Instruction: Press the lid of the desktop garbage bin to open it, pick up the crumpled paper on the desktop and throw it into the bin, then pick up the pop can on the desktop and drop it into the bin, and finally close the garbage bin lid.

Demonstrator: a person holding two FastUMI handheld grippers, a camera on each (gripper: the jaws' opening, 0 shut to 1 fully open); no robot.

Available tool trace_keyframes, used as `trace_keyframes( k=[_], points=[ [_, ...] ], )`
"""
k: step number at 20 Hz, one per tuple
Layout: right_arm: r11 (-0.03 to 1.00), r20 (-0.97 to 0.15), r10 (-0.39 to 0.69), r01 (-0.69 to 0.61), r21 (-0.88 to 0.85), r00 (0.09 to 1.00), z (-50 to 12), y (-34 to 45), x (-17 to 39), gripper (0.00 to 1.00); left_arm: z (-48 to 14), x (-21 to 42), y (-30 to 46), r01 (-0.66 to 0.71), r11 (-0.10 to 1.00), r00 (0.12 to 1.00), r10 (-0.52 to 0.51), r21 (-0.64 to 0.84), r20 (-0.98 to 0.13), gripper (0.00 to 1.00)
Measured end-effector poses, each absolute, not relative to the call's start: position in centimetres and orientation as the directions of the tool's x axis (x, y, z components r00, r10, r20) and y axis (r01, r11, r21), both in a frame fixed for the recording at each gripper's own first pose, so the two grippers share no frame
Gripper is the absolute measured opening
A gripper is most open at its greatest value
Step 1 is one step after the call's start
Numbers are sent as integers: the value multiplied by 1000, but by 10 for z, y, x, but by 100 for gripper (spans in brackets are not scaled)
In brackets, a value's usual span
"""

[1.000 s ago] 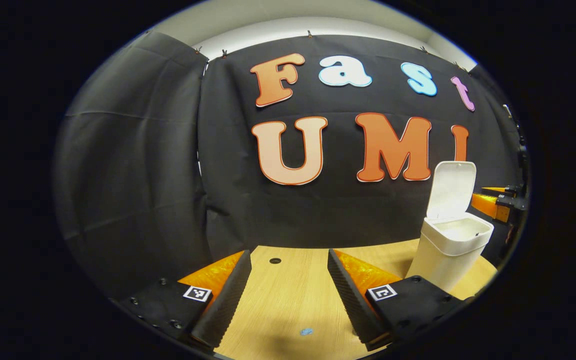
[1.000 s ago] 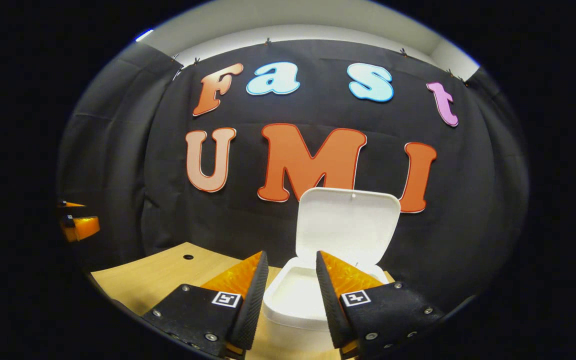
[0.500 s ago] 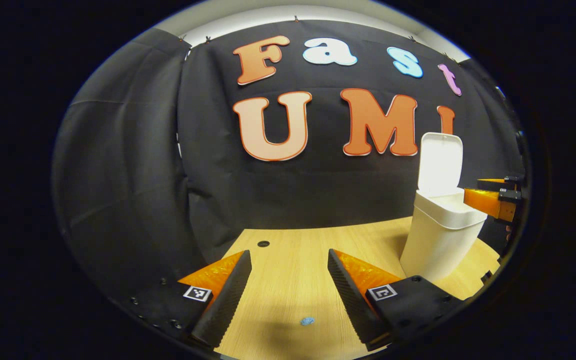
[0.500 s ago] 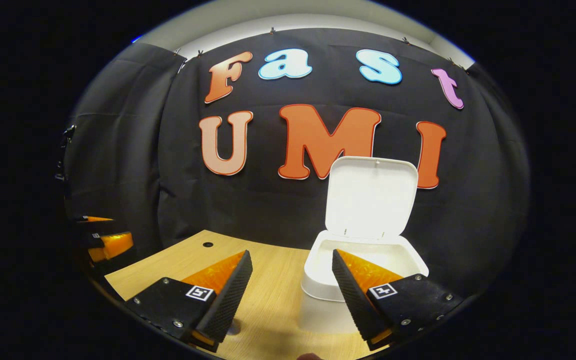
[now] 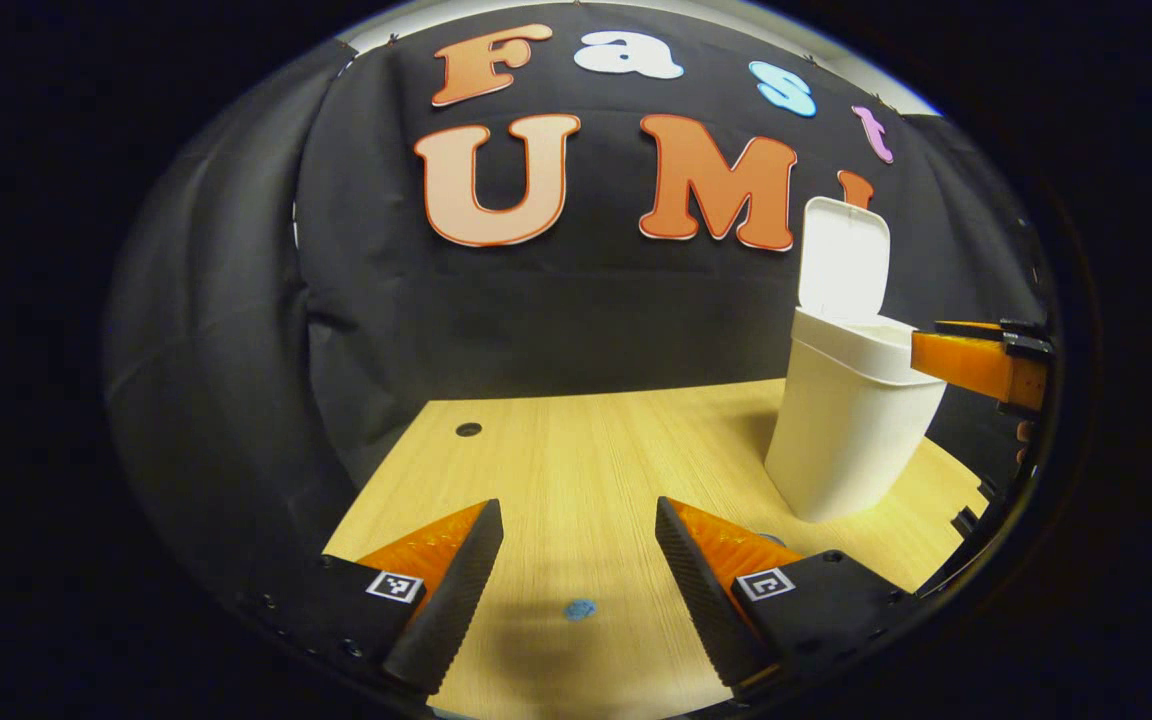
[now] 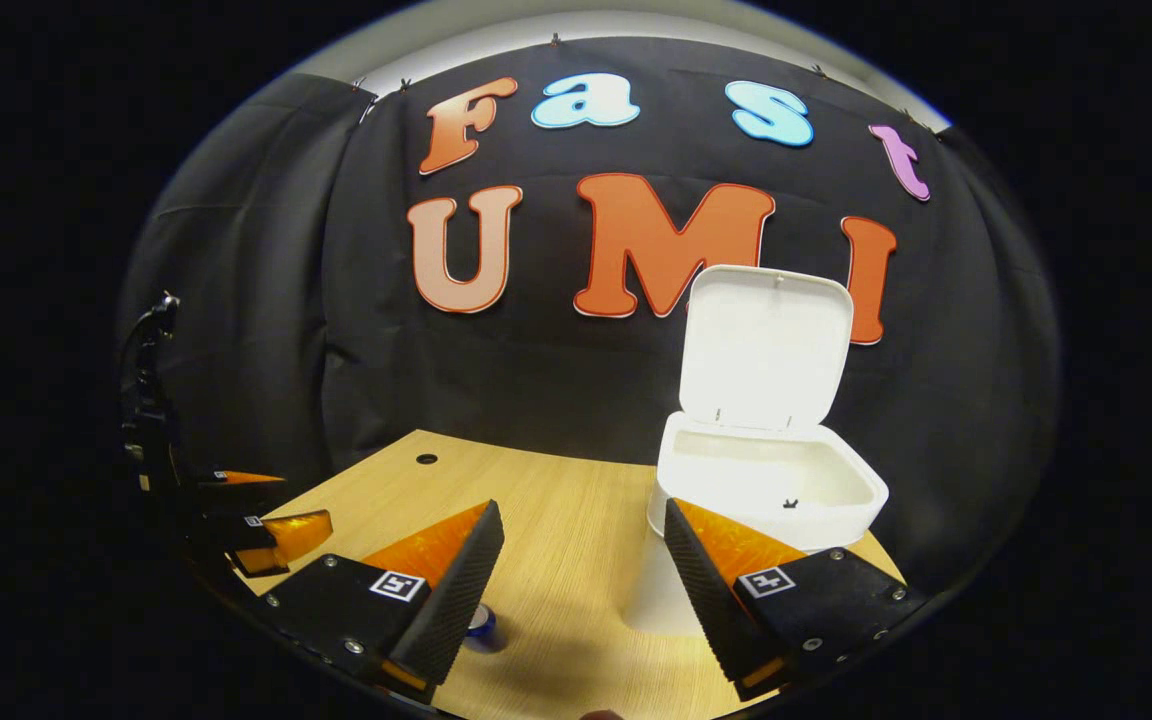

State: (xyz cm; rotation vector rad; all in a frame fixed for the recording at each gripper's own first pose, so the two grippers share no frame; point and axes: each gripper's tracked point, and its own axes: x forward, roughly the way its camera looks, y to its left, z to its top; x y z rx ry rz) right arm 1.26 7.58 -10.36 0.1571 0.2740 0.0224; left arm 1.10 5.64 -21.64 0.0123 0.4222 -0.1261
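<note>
Wooden table (image 5: pixel 586 460) carries the white bin (image 6: pixel 766 490) — lid (image 6: pixel 764 345) upright; left gripper (image 5: pixel 576 590) and right gripper (image 6: pixel 581 590) both spread, empty.

**A cloth-walled recording booth, not a lived-in room**

This is a staged booth set up for filming. Black cloth (image 6: pixel 266 300) hangs as the back and side walls, pinned along its top edge with small clips, and a pale wall or ceiling shows above it. In front stands a light wooden desk (image 5: pixel 596 450) with a round cable hole (image 5: pixel 468 429) near its far corner. A white bin (image 6: pixel 766 480) stands on the desk with its lid up. At the left edge of the right gripper view, dark equipment (image 6: pixel 146 400) stands beside the cloth.
</note>
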Motion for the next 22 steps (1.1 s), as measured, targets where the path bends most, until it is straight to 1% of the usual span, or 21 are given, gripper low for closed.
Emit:
trace_keyframes(
  k=[3,4,5,9,11,13,14,15,16,18,22],
  points=[
    [988,-298,38,9,154,954,-114,87,10,98,-244,14,50,169,986,889,-159,-15,-429,98],
    [988,-307,38,10,154,951,-117,90,9,98,-252,15,48,185,983,885,-173,-14,-433,100],
    [988,-316,38,12,155,948,-121,95,8,98,-260,16,46,199,980,881,-186,-17,-435,98],
    [987,-356,35,23,158,934,-135,109,1,98,-298,21,39,235,971,864,-231,-48,-446,98],
    [988,-387,33,28,152,921,-147,116,-7,98,-322,22,39,232,971,854,-234,-62,-465,100],
    [990,-423,35,27,138,905,-160,121,-16,98,-345,24,41,224,972,840,-230,-73,-491,100],
    [990,-440,37,25,135,897,-165,124,-20,98,-355,27,42,217,973,831,-223,-73,-510,98],
    [991,-454,39,25,135,890,-169,126,-21,98,-364,25,44,215,974,818,-220,-71,-531,100],
    [990,-467,41,26,136,883,-173,128,-23,98,-374,26,47,209,976,815,-212,-67,-540,100],
    [990,-483,51,19,139,874,-177,134,-23,98,-391,26,48,212,973,791,-226,-91,-569,98],
    [992,-505,87,-30,120,859,-185,147,-18,98,-414,17,50,214,970,748,-237,-112,-620,97]
  ],
)
